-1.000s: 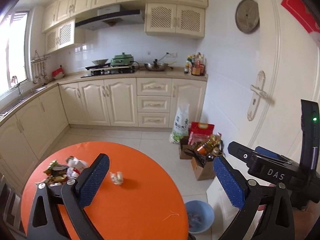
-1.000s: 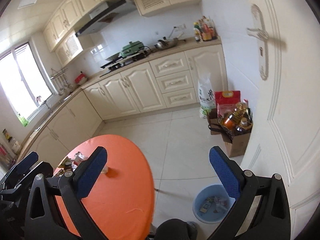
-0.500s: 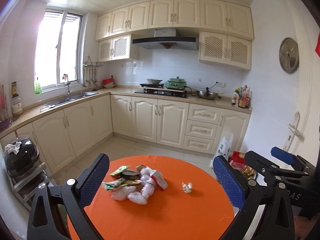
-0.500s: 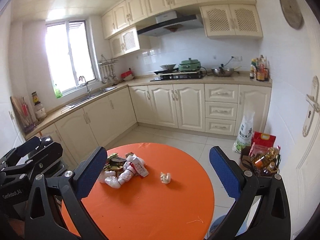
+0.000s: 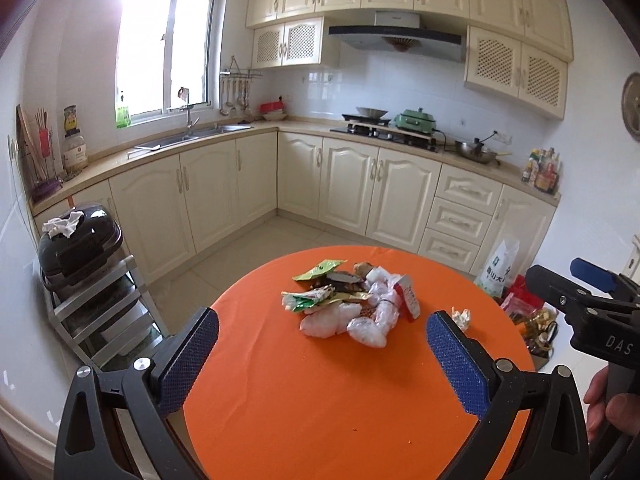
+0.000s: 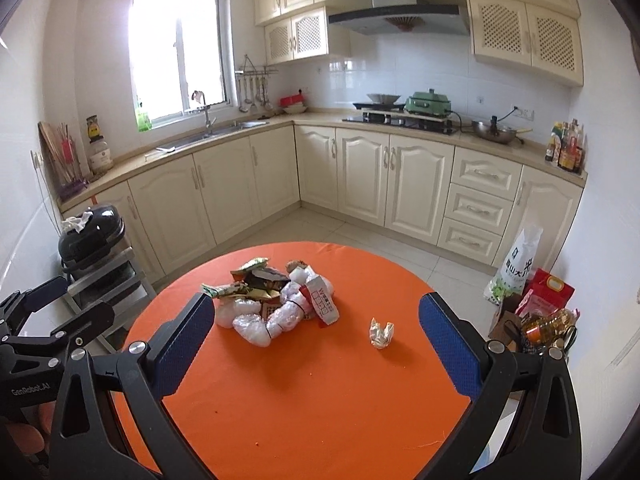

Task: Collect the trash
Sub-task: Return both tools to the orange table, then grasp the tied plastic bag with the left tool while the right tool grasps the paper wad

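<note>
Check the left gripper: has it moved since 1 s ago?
Yes. The left gripper swung left: the door handle and floor bags that filled its view are gone, and the window and sink now show, with the trash pile ahead.

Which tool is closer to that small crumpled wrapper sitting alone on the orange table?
Right tool: the wrapper lies between its fingers. The left tool points at the trash pile, wrapper beyond its right finger.

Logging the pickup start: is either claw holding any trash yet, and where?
Nothing is held. Left claw and right claw are open above the table.
</note>
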A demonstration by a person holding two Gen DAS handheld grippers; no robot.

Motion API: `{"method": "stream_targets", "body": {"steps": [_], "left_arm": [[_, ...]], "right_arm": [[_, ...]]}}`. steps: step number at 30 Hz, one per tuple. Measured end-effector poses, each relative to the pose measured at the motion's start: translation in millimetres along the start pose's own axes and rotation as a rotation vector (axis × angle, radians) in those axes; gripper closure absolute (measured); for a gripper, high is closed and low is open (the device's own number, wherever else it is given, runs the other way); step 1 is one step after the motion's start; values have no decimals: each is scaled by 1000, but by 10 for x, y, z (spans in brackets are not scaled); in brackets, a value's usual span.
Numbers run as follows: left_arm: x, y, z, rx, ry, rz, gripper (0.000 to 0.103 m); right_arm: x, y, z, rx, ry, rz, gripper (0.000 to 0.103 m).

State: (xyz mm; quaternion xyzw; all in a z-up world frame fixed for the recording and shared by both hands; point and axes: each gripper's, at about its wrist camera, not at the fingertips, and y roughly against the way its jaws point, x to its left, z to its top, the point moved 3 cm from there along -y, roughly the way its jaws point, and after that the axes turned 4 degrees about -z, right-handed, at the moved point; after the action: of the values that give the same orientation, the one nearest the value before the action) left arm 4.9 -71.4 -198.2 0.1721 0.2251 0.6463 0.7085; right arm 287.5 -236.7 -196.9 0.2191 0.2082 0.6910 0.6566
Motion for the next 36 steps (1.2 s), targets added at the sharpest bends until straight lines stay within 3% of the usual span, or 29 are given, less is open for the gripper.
{"method": "stream_targets", "body": {"steps": [10,14,18,19,20,26,31,33,35,36], "left_arm": [[-367,-523,-61,160,-2,-28,1],[-591,-867,136,218,-14,-43,1],[-660,-1216,448,264,-25,-50,1],[-397,-1380,658,275,-30,-51,1],[-410,-1476,687,284,-40,-50,1],[-507,-2141,778,324,-114,-38,1],[-579,-2518,741,362,-145,-25,3],[-606,-2628,755,378,-152,-41,15],[-641,-2702,779,372,-163,-58,19],[-655,-2716,795,375,-159,-79,27]], "right_arm": [[-534,-1118,-481,246,-59,-74,0],[-707,-1489,-645,308,-76,-86,1],[-804,-1795,-752,354,-88,-90,7],[-828,-1873,-773,365,-93,-90,8],[-843,-1940,-788,374,-94,-86,9],[-852,-2194,-835,394,-83,-63,21],[-816,-2314,-855,409,-67,-44,43],[-788,-2341,-875,412,-57,-41,48],[-793,-2332,-885,406,-45,-49,52],[-802,-2327,-895,405,-43,-50,56]]}}
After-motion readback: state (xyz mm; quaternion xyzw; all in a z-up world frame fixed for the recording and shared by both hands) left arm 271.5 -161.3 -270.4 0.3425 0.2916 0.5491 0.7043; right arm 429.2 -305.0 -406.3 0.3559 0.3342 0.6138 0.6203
